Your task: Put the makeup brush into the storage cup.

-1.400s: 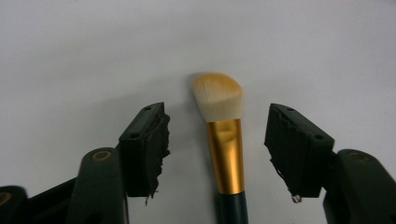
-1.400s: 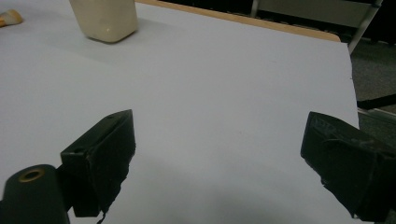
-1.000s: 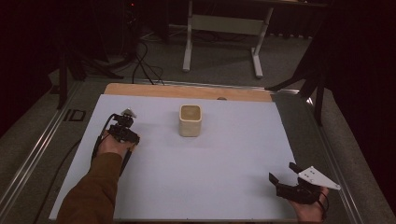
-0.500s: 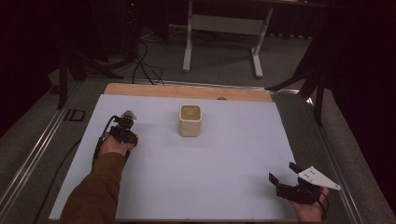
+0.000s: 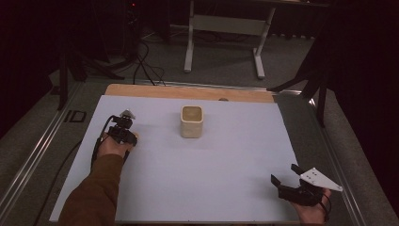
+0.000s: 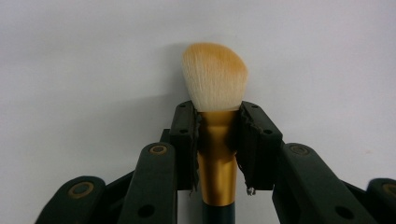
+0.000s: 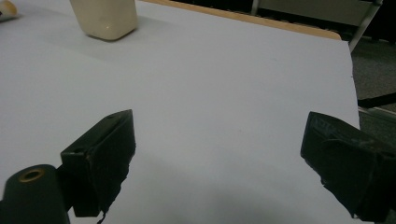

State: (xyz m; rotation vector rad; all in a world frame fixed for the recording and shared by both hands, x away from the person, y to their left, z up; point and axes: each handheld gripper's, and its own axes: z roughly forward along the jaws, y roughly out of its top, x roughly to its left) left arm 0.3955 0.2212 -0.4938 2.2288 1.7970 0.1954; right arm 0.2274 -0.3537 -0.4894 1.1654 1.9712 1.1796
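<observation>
At left of the high view, the left gripper has just clamped a makeup brush; the cream cup, frame centre, likely receives it next. The right gripper gapes, idle.

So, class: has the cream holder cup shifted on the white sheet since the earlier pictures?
No. The cream holder cup stands at the same spot, just in front of the wooden strip at the sheet's far edge, as before.

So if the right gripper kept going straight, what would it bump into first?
Probably nothing soon: the right gripper points across bare paper. The cup sits far ahead, off to the left of its line.
</observation>
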